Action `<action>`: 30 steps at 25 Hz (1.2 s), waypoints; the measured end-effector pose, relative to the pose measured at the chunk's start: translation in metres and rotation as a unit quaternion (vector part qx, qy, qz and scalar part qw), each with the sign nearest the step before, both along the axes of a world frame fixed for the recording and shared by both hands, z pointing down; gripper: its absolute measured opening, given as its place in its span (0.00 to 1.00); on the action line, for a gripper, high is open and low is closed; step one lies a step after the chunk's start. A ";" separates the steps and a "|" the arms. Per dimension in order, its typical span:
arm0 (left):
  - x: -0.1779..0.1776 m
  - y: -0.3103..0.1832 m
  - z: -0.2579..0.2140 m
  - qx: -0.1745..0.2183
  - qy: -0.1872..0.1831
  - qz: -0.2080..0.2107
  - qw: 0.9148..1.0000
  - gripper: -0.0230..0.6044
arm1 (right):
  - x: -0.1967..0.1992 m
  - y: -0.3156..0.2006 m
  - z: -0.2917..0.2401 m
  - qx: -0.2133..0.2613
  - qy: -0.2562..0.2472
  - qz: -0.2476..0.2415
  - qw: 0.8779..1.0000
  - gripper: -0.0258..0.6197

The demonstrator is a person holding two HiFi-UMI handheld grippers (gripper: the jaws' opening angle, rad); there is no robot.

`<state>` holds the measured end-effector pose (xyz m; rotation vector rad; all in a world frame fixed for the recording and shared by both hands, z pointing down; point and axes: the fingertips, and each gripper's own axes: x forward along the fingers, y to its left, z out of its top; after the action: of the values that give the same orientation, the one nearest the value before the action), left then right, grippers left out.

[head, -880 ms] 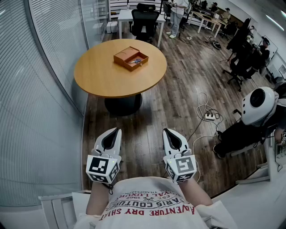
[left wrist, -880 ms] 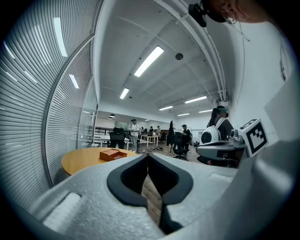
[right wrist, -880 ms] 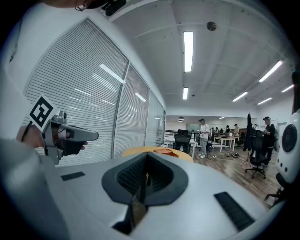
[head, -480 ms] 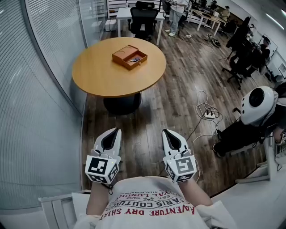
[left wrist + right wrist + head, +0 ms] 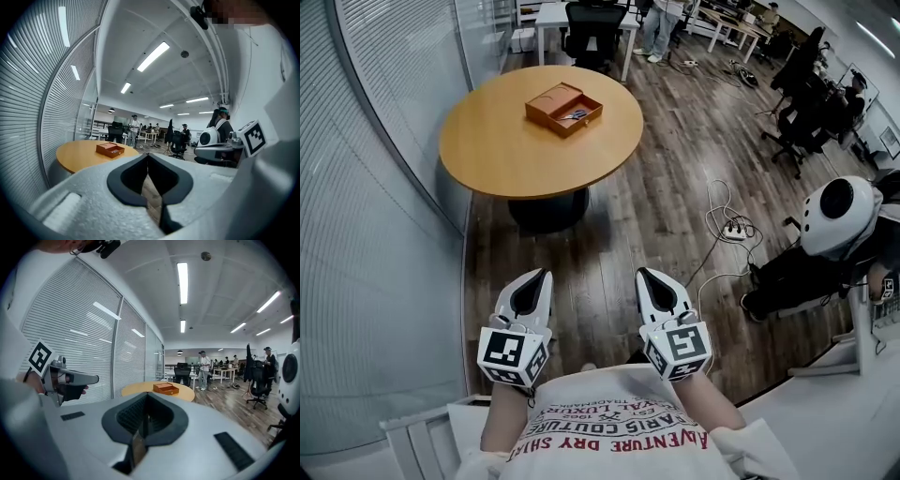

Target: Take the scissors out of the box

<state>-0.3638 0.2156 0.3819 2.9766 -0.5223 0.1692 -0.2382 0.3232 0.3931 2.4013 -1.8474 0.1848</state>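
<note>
Left gripper [image 5: 536,281] and right gripper [image 5: 651,279], fingers closed on nothing, hang well apart from the desk [image 5: 506,150] where the scissors [image 5: 577,114] lie in the open box [image 5: 553,101]; arriving unopened, they could shove it.

**Round table, one box on it**

Round wooden table [image 5: 511,155] on a dark pedestal stands on the plank floor [image 5: 628,225]. It is well ahead of both tongs, more in line with the left gripper [image 5: 534,275] than the right gripper [image 5: 650,275]. An orange-brown box [image 5: 563,108] sits on its far half. On the floor ahead-right of the right gripper lies a white power strip [image 5: 734,231] with cables.
</note>
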 end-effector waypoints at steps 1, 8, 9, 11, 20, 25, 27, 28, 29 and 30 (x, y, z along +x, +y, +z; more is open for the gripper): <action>0.004 -0.001 0.002 -0.002 -0.001 0.001 1.000 0.05 | 0.004 -0.002 0.001 -0.001 0.000 0.000 1.000 0.05; 0.053 -0.031 0.014 -0.006 0.009 -0.028 1.000 0.05 | 0.054 -0.034 0.018 -0.010 0.006 -0.035 0.999 0.05; 0.063 -0.035 0.018 -0.006 0.006 -0.035 0.999 0.05 | 0.065 -0.040 0.022 -0.012 0.004 -0.042 0.999 0.05; 0.085 -0.040 0.024 0.003 -0.009 -0.048 0.999 0.05 | 0.091 -0.052 0.029 -0.016 -0.003 -0.055 0.998 0.05; 0.195 -0.060 0.017 0.014 -0.032 -0.134 0.990 0.05 | 0.229 -0.097 0.022 -0.009 -0.026 -0.124 0.992 0.05; 0.266 -0.070 0.016 0.009 -0.040 -0.164 0.986 0.05 | 0.317 -0.120 0.026 -0.017 -0.033 -0.145 0.989 0.05; 0.290 -0.078 0.012 0.015 -0.037 -0.177 0.983 0.05 | 0.345 -0.130 0.025 -0.017 -0.034 -0.153 0.988 0.05; 0.301 -0.081 0.010 0.017 -0.033 -0.183 0.982 0.05 | 0.357 -0.134 0.026 -0.018 -0.033 -0.159 0.987 0.05; 0.312 -0.084 0.009 0.016 -0.029 -0.188 0.982 0.05 | 0.367 -0.137 0.026 -0.018 -0.032 -0.165 0.986 0.05; 0.322 -0.086 0.009 0.012 -0.024 -0.191 0.981 0.05 | 0.378 -0.142 0.027 -0.020 -0.029 -0.170 0.985 0.05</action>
<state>-0.0418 0.1292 0.3908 2.8302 -1.0923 0.2000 0.1396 0.1814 0.4202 2.0324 -2.2179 0.2616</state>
